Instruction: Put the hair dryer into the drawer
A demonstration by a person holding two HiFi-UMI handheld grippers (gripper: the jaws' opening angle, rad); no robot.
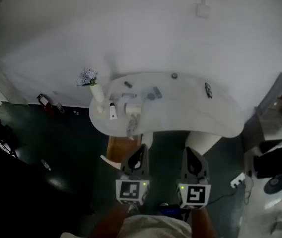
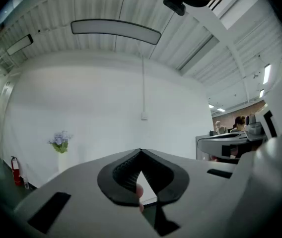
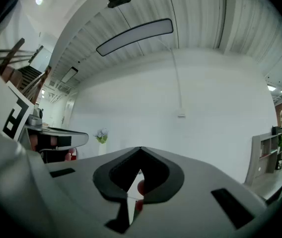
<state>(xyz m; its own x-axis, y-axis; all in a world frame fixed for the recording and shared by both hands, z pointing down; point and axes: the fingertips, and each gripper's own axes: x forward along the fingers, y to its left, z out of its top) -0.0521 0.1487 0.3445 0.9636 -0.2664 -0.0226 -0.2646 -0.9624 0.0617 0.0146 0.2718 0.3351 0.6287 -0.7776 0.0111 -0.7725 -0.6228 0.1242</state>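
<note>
Two shut grippers held before a white counter (image 1: 190,108)

The counter is wide and curved, and a brown drawer (image 1: 117,150) sticks out under its front edge. The left gripper (image 1: 141,150) and the right gripper (image 1: 188,151) are level, side by side, each with its jaws together and nothing between them. The white hair dryer (image 1: 133,108) lies on the counter just behind the drawer, near a vase (image 1: 97,92) with flowers.

Table (image 1: 220,113) white. Vase (image 1: 97,92) white, flowers (image 1: 87,76) pale blue-violet. Fire extinguisher (image 1: 42,100) red. Floor (image 1: 56,148) dark green. Marker cubes (image 1: 132,191): black-and-white square patterns. Left gripper (image 2: 140,152) grey shell, black ribbed pads (image 2: 123,175).
</note>
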